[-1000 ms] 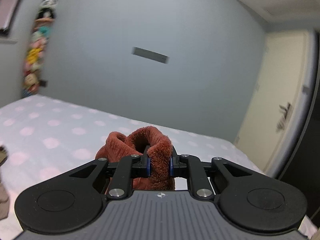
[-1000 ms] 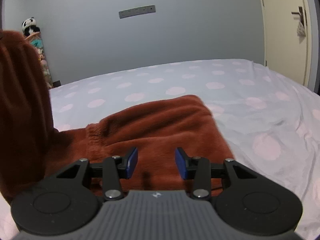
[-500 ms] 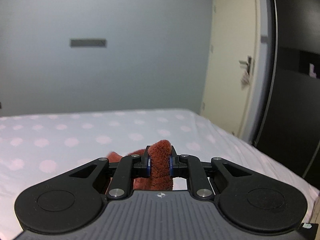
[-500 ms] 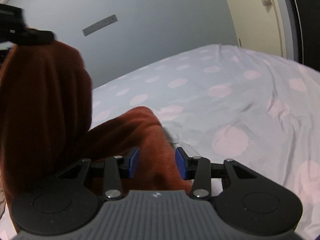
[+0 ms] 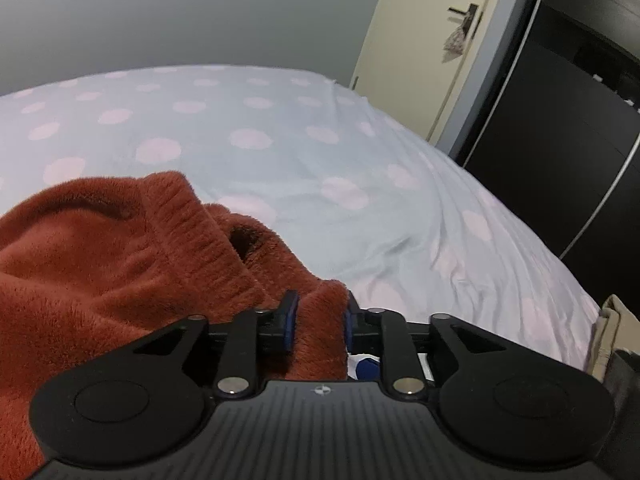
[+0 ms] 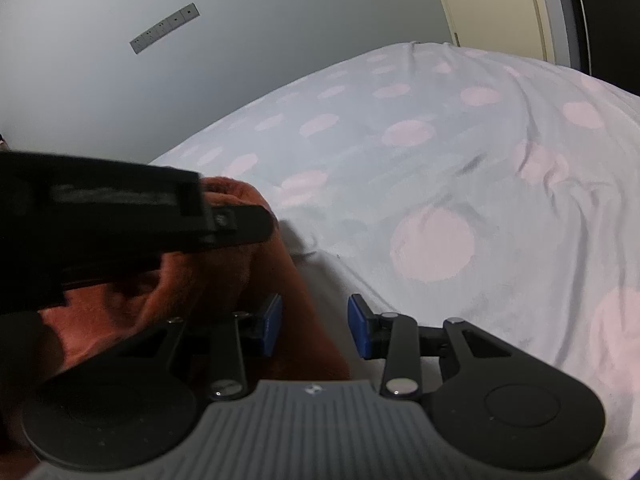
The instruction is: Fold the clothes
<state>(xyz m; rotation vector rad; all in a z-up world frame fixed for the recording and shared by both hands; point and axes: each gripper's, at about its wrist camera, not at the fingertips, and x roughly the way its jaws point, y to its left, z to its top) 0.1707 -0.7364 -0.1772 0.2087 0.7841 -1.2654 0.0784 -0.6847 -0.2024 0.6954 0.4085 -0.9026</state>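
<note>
Left wrist: left hand-held gripper point(image 5: 317, 322) clamps rust fleece garment point(image 5: 100, 248) | right hand-held gripper point(image 6: 315, 330) spread, garment edge between fingers

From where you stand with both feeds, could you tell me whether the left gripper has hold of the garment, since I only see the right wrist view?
Observer: Yes, the left gripper is shut on a fold of the rust fleece garment.
Operator: Thank you. Is a cuff or hem visible?
Observer: A ribbed band runs toward the left gripper's fingers.
Operator: And what is at the bed's right edge?
Observer: A cream door and a dark wardrobe stand beyond the dotted sheet.
</note>
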